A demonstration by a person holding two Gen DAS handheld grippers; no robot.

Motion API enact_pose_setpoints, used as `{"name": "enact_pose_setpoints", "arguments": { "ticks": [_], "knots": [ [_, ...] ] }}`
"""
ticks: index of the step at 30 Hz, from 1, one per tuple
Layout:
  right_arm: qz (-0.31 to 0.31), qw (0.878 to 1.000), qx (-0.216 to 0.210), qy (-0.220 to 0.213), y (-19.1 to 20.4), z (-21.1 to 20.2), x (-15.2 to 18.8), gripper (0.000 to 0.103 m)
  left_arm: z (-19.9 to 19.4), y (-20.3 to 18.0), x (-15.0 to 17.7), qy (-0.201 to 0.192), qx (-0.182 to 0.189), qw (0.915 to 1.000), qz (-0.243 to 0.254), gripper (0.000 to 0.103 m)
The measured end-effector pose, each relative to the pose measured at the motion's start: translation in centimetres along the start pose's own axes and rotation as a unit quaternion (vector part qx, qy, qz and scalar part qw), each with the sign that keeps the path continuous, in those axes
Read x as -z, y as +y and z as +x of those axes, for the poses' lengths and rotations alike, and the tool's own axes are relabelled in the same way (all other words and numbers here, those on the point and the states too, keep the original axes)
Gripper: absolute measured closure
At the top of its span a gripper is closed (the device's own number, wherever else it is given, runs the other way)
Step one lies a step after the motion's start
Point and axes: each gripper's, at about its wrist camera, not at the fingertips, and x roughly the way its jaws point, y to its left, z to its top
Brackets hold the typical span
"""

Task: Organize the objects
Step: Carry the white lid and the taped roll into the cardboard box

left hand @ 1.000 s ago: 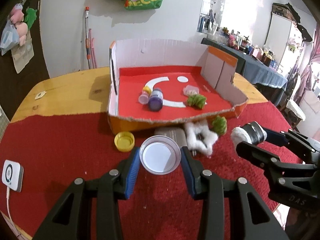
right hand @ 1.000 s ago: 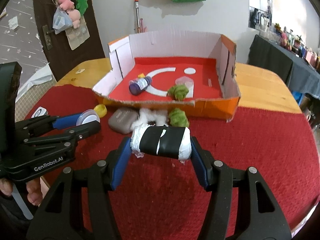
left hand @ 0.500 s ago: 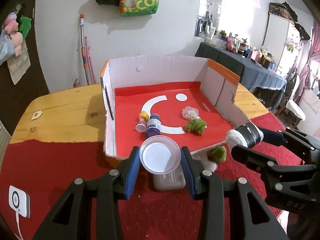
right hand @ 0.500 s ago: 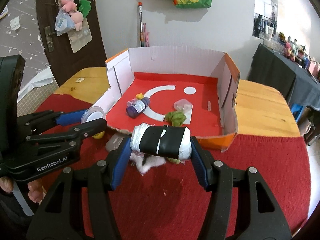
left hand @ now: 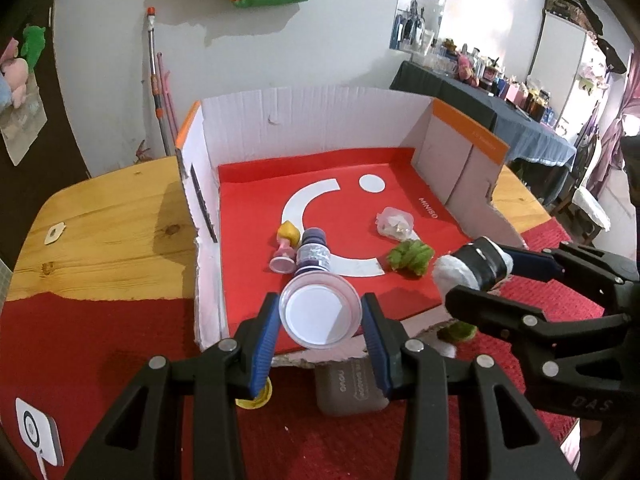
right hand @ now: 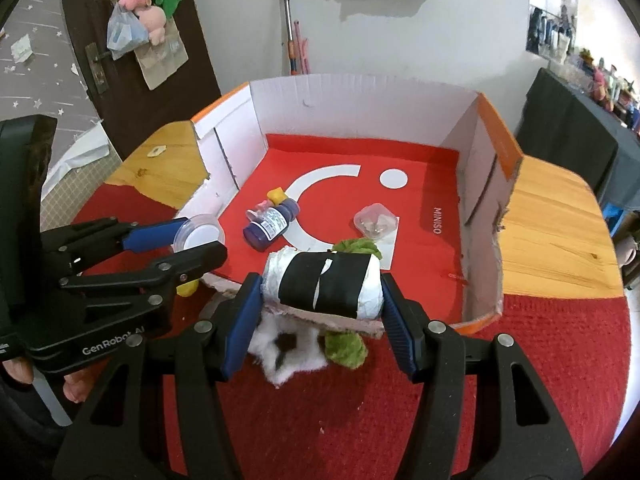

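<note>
My left gripper (left hand: pixel 320 316) is shut on a round clear lid with a white centre (left hand: pixel 319 311), held above the front edge of the open cardboard box (left hand: pixel 312 120). My right gripper (right hand: pixel 322 286) is shut on a white roll wrapped in black tape (right hand: pixel 324 285), also over the box's front edge. The red box floor holds a purple bottle (left hand: pixel 315 254), a small pink and yellow bottle (left hand: pixel 285 250), a clear packet (left hand: pixel 394 222) and a green fuzzy ball (left hand: pixel 411 255). In front of the box lie a white fluffy star (right hand: pixel 290 354), another green ball (right hand: pixel 346 350), a grey case (left hand: pixel 348 394) and a yellow cap (left hand: pixel 256 398).
The box stands on a wooden table (left hand: pixel 100 224) partly covered by a red cloth (left hand: pixel 80 344). A white charger with its cable (left hand: pixel 38 438) lies at the front left. A dark door (right hand: pixel 132 52) and a white wall are behind; a dark cluttered table (left hand: pixel 500 108) is at the right.
Both grippers have risen and moved forward with their loads, from over the red cloth to over the box's front edge. The items in front of the box have slid under the grippers in view.
</note>
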Motion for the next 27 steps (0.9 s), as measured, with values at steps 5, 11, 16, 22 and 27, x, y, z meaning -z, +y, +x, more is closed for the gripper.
{"name": "enact_pose_setpoints", "arguments": {
  "ticks": [5,11,16,22,27],
  "knots": [
    [0.003,0.999,-0.015,0.029,-0.3,1.7,-0.3,0.047,1.1,0.1,-0.1,0.017,0.012,0.9998,0.004,0.06],
    [0.009,0.998,-0.018,0.053,-0.9,3.4,-0.5,0.047,2.6,0.4,-0.3,0.037,0.016,0.9992,0.005,0.06],
    [0.009,0.997,-0.018,0.068,-1.3,4.3,-0.5,0.047,3.5,0.4,-0.4,0.046,0.017,0.9987,0.007,0.06],
    [0.005,0.997,-0.017,0.077,-1.5,5.0,-0.7,0.047,4.2,0.5,-0.5,0.054,0.018,0.9984,0.006,0.06],
    [0.008,0.997,-0.019,0.078,-1.9,5.5,-0.8,0.047,4.6,0.6,-0.7,0.056,0.015,0.9983,0.006,0.06]
  ]
}}
